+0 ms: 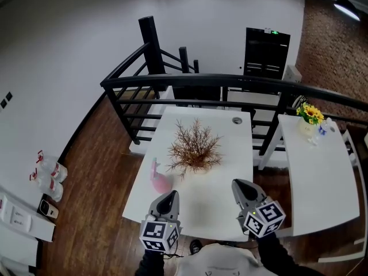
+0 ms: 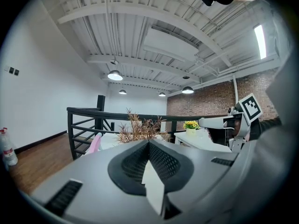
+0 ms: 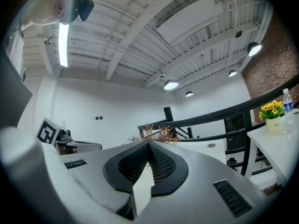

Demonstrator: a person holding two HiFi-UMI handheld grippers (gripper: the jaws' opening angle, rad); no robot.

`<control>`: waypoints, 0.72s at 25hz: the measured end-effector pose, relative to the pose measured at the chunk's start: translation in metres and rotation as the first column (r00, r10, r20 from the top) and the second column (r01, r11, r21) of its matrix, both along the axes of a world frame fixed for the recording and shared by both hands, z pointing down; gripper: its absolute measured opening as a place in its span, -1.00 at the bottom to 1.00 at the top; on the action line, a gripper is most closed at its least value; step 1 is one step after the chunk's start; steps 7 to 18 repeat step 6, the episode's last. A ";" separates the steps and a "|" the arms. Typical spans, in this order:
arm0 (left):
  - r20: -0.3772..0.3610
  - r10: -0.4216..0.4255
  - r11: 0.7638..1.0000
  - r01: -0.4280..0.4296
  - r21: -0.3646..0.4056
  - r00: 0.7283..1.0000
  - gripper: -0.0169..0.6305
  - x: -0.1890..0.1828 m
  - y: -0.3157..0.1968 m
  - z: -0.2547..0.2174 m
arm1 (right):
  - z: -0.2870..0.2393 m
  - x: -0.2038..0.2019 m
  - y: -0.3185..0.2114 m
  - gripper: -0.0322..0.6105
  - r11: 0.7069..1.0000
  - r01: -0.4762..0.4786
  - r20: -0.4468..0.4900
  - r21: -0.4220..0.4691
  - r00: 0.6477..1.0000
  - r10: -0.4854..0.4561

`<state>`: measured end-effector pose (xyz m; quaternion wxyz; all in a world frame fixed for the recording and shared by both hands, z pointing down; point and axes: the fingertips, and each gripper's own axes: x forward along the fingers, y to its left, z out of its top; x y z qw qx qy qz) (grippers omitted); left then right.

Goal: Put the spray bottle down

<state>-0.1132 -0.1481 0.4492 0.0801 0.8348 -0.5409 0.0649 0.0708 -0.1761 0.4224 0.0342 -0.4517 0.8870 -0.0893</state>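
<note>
Looks finished: pink spray bottle (image 1: 159, 179) down on white table (image 1: 230, 148), just beside dried plant (image 1: 194, 147); left gripper (image 1: 170, 195) and right gripper (image 1: 239, 185) both clenched on nothing, apart from bottle; nothing left

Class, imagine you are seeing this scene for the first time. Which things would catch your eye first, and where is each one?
A spiky brown dried plant sits in the middle of the white table. To its left, a pink spray bottle rests on the tabletop, just ahead of the shut left gripper. Bright yellow flowers stand at the far end of the second table on the right.
</note>
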 end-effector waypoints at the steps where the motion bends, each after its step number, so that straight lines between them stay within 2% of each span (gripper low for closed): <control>1: 0.000 -0.001 1.000 0.001 0.000 1.000 -0.99 0.000 0.000 0.001 | 0.000 0.000 -0.001 -0.98 1.000 -0.001 0.001 0.001 1.000 0.001; 18: 0.001 0.002 1.000 -0.002 -0.002 1.000 -0.99 0.002 -0.001 -0.001 | 0.000 0.000 -0.001 -0.98 1.000 -0.002 -0.002 0.001 1.000 0.002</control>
